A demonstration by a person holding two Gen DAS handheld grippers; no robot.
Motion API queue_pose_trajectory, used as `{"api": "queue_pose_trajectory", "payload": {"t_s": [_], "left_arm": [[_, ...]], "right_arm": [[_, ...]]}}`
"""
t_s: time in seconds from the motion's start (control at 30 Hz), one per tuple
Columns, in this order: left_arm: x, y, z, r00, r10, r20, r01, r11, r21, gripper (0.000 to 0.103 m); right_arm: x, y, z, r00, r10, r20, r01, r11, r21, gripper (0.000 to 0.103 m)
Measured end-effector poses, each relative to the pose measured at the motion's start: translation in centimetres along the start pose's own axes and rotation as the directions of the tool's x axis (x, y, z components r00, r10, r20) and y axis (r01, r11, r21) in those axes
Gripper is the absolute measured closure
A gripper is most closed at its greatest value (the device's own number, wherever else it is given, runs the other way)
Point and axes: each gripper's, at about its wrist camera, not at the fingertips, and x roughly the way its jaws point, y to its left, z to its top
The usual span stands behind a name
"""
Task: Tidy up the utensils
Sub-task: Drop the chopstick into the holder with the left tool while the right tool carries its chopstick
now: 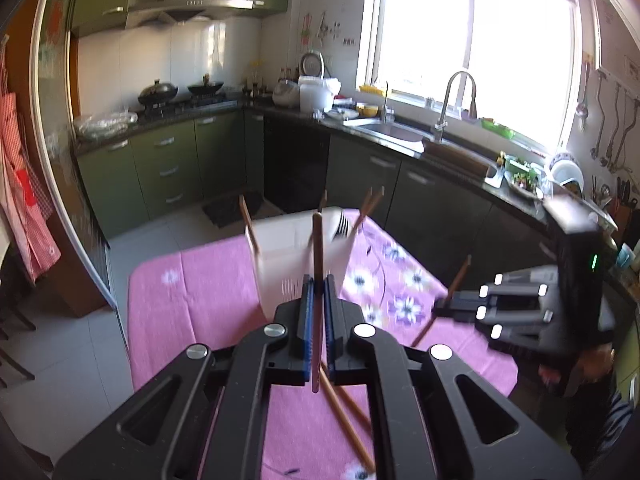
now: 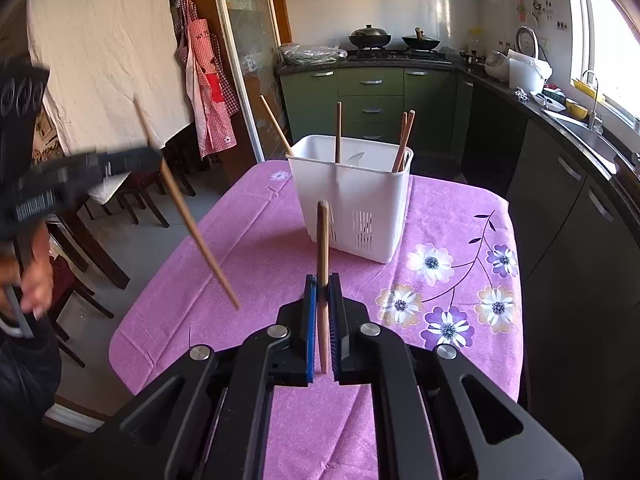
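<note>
A white utensil caddy (image 2: 352, 208) stands on the pink flowered tablecloth (image 2: 260, 248) and holds several wooden chopsticks (image 2: 404, 140) and a fork (image 1: 342, 226). My left gripper (image 1: 319, 284) is shut on one chopstick (image 1: 317, 248), held upright just before the caddy (image 1: 280, 264). In the right wrist view it appears at the left (image 2: 154, 158) with its chopstick (image 2: 188, 216) slanting down. My right gripper (image 2: 323, 284) is shut on another chopstick (image 2: 322, 248), upright, short of the caddy. It also shows in the left wrist view (image 1: 440, 308). Two more chopsticks (image 1: 344, 412) lie on the cloth under my left gripper.
The small table stands in a kitchen. Green cabinets and a counter with sink (image 1: 392, 130) run along the right and back. A stove with woks (image 2: 370, 38) is at the back. Dark chairs (image 2: 92, 240) and a hanging apron (image 2: 208, 80) are to the left of the table.
</note>
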Motion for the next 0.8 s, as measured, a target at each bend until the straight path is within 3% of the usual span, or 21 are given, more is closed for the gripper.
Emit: {"api": "queue_pose_trajectory", "payload": {"t_s": [0.27,0.43,0.6,0.8], "left_arm": [[-0.6,-0.2,8.8,0.987,0.06,0.146,-0.061,0.998,0.003,0.098],[1.6,-0.1,11.5,0.976,0.115,0.187,-0.117,0.993,-0.001,0.098],[5.9,0.8,12.1,0.981,0.138,0.138,-0.137,0.99,-0.017,0.098],[11.2,2.5,9.8,0.992,0.129,0.009,-0.128,0.991,-0.043,0.098]], "right_arm": [[0.2,-0.8,0.2,1.0,0.014,0.001,-0.014,1.0,0.008,0.096],[0.6,-1.2,0.3,1.0,0.021,-0.002,-0.021,1.0,0.012,0.096],[0.8,-1.4,0.7,0.999,0.032,-0.002,-0.032,0.999,0.01,0.096],[0.0,-1.3,1.8,0.999,0.038,0.023,-0.038,0.999,0.0,0.096]]}}
